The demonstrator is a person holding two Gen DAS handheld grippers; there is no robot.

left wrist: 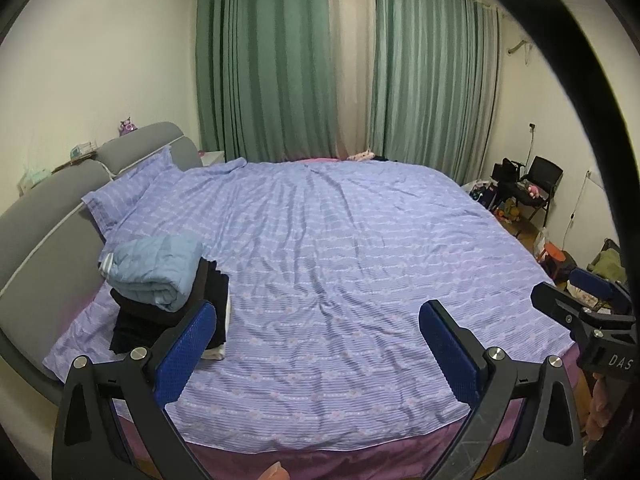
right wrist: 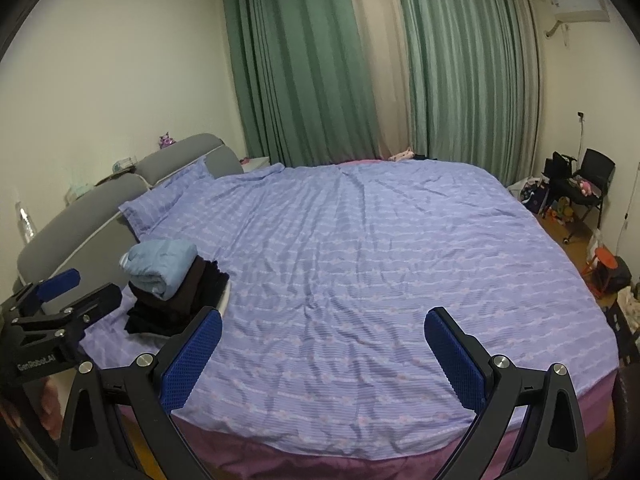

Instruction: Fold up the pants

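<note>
the folded pants (left wrist: 152,276) sit in a stack toward the headboard side of the bed, at about nine o'clock in my left wrist view: a pale blue pair rolled over on top, dark brown and black pairs (left wrist: 200,300) under it, and a sliver of white cloth at the bottom edge. from my right wrist view the same stack (right wrist: 176,280) lies at about nine o'clock too, just past my left finger pad. my left gripper (left wrist: 316,336) hangs over the near edge of the bed with its blue pads spread wide and nothing between them. my right gripper (right wrist: 322,340) is the same, wide apart and empty, above the lilac striped cover (right wrist: 360,248). each claw shows in the other's view, at three o'clock in the left one and nine o'clock in the right. a matching pillow (left wrist: 128,188) leans on the grey headboard (left wrist: 52,216) at ten o'clock. green curtains (left wrist: 272,72) fill twelve o'clock. a black chair (right wrist: 592,184) stands at three o'clock amid floor clutter.
</note>
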